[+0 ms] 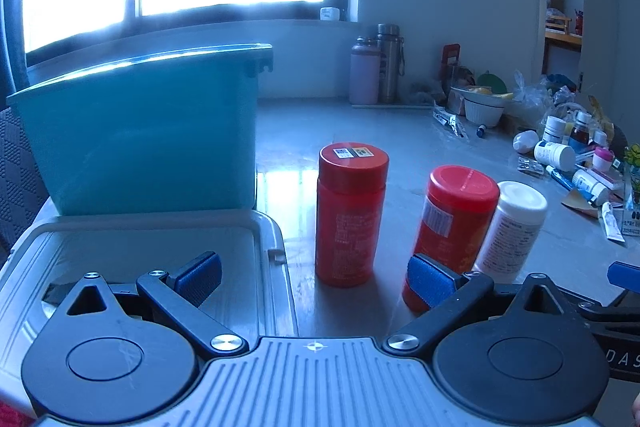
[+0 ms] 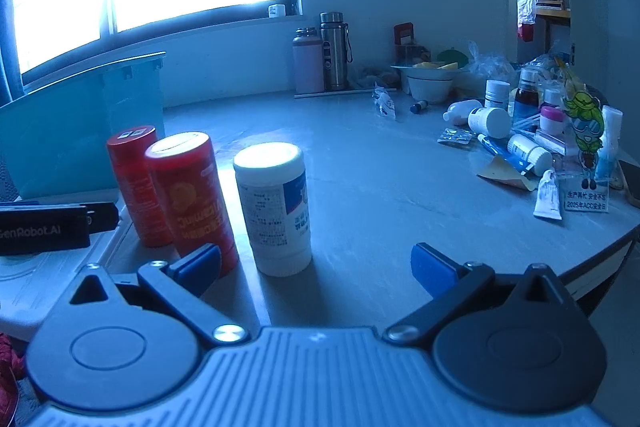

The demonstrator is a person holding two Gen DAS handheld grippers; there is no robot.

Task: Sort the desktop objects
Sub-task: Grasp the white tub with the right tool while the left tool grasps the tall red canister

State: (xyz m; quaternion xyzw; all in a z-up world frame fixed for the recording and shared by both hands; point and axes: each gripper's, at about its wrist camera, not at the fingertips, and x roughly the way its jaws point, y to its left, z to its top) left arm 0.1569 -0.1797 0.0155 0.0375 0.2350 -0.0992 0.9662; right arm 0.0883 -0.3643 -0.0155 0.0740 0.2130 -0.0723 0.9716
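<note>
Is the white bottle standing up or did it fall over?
Standing up. The white bottle rests on its base on the table, cap on top.

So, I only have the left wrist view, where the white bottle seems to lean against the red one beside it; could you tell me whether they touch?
Observer: No. The right wrist view shows a clear gap of table between the white bottle and the nearer red bottle.
Operator: Thank you. Is the right gripper holding anything?
Observer: No. The right gripper is open and empty, and the white bottle stands just ahead of it.
</note>
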